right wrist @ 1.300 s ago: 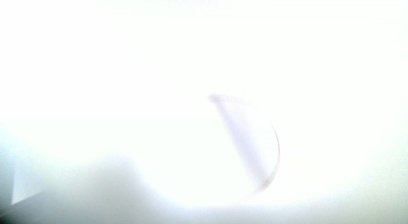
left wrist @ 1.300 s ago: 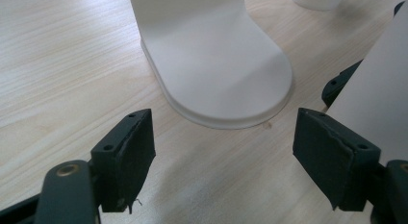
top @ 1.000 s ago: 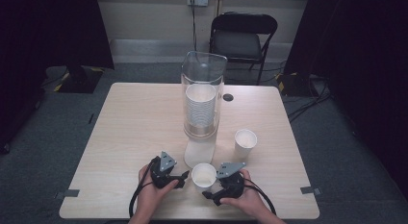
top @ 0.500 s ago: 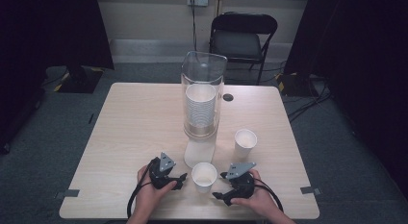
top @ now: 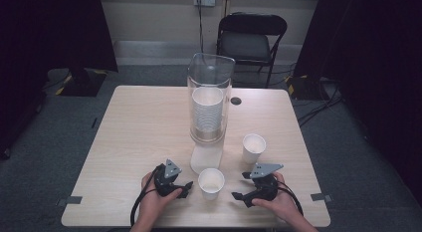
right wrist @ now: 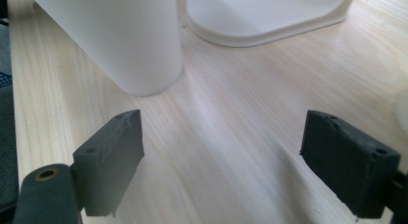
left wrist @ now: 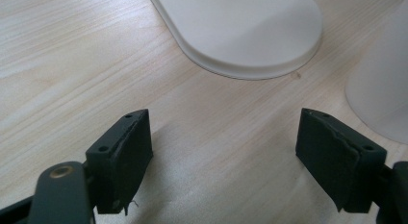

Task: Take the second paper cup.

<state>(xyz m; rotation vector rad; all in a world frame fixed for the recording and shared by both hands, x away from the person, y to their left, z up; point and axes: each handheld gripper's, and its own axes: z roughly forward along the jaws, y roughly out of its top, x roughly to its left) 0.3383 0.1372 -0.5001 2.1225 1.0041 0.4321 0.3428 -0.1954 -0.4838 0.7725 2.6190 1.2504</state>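
The paper cup (top: 211,182) stands upright on the counter (top: 139,142) near its front edge, between the left tongs (top: 185,188) and right tongs (top: 240,189), both spread wide and empty, the left slightly nearer.

high view: I look forward and down over the desk (top: 149,122) | gripper views: mine sit low, close | shared: dispenser base (left wrist: 245,31), cup (right wrist: 125,41)
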